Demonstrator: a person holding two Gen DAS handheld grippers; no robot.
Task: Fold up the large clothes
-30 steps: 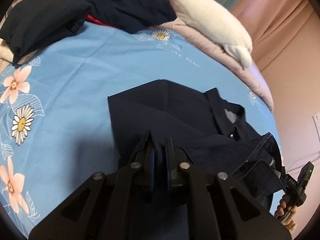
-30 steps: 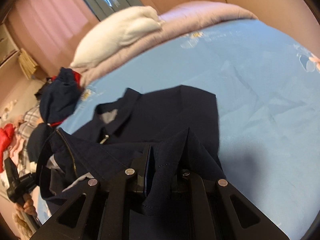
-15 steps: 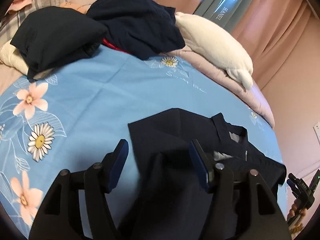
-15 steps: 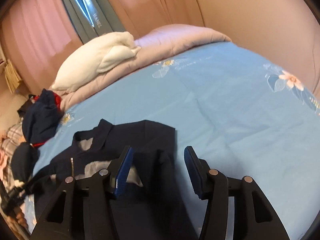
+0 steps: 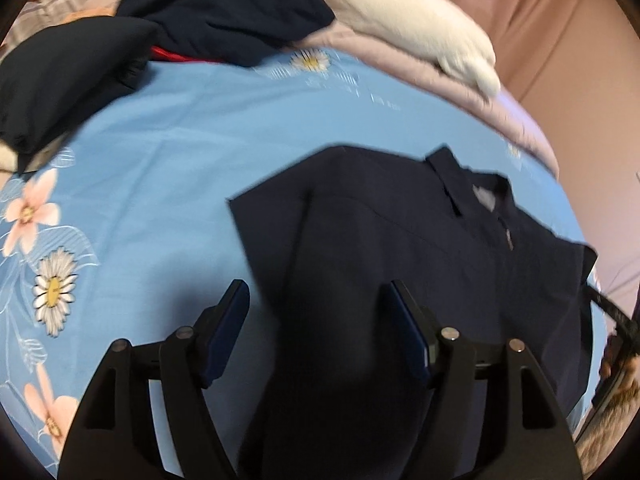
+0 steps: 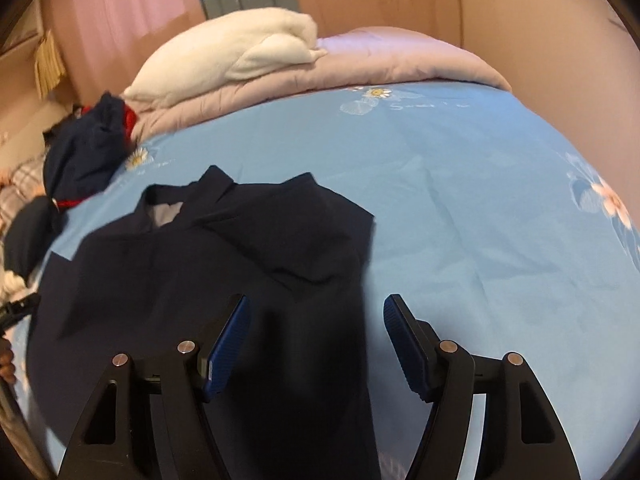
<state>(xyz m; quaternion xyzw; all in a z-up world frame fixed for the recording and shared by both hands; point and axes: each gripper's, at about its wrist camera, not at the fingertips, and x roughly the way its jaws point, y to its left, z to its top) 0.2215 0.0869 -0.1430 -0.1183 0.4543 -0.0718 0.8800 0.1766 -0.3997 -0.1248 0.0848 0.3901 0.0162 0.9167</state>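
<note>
A dark navy collared shirt (image 5: 400,248) lies flat on the blue flowered bedsheet (image 5: 168,168), collar toward the far side, its sleeves folded in over the body. My left gripper (image 5: 318,312) hovers over the shirt's left edge with its jaws opening; the cloth lies below, free of the blue pads (image 5: 226,328). In the right wrist view the same shirt (image 6: 224,264) spreads left of centre. My right gripper (image 6: 316,320) stands over the shirt's right edge, jaws also opening, and its pads (image 6: 402,340) touch no cloth.
A heap of dark and red clothes (image 5: 160,28) sits at the far left of the bed. A white pillow (image 6: 236,56) rests on a lilac quilt (image 6: 400,60) at the head. Pink curtains and wall stand behind. A hand with the other gripper's handle shows at the right edge (image 5: 616,356).
Both grippers were shut on folds of the navy shirt a second ago. They have let go and opened wide, and the shirt's edges now lie flat on the bed.
</note>
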